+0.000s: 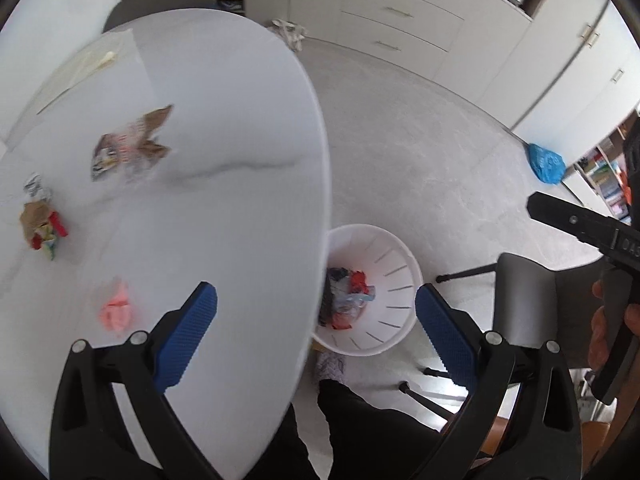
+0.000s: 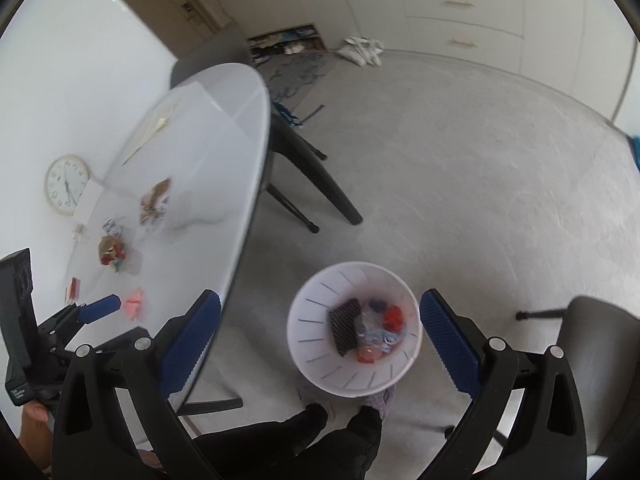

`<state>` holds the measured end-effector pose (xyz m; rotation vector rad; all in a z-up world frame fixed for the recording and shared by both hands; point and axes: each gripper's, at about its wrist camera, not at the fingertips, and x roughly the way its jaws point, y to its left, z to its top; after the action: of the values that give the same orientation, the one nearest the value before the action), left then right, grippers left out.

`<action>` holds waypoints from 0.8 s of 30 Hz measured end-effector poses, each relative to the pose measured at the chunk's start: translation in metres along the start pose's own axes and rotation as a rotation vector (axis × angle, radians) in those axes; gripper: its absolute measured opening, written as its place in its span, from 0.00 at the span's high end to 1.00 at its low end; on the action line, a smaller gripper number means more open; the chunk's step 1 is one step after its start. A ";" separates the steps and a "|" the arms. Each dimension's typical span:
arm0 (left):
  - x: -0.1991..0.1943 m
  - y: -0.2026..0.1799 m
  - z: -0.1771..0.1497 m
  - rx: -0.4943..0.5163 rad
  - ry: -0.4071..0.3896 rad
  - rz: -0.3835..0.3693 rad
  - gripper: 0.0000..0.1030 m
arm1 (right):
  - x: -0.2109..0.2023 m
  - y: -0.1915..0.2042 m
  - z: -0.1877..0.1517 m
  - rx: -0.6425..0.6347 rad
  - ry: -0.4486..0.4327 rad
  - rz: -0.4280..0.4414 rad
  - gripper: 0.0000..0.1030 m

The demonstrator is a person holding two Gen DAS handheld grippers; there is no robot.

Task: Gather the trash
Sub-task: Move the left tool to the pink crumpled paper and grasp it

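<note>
Trash (image 2: 370,330) in bin (image 2: 312,360) | both grippers' fingers (image 2: 192,336) apart (empty)

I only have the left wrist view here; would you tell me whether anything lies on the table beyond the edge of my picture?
Observer: Yes, a round clock rests at the table's far side, by the wall.
Operator: Thank you. Is the bin hidden by anything from your side?
Observer: No, the whole white bin shows, with a black mesh piece inside.
Operator: And the right gripper?
Observer: The right gripper is open and empty above the bin.
</note>
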<state>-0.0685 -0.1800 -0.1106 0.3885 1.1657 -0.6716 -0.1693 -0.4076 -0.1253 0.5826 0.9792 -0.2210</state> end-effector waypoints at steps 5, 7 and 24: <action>-0.011 0.069 -0.015 -0.120 -0.027 0.117 0.08 | 0.007 0.058 0.014 -0.109 -0.020 0.022 0.02; -0.007 0.094 -0.023 -0.169 -0.018 0.144 0.08 | 0.012 0.078 0.018 -0.147 -0.018 0.024 0.02; 0.057 0.169 -0.042 -0.350 0.077 0.108 0.34 | 0.054 0.196 0.013 -0.339 0.032 -0.073 0.02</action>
<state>0.0275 -0.0446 -0.1884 0.1797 1.2981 -0.3512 -0.0455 -0.2483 -0.0933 0.2414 1.0426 -0.1064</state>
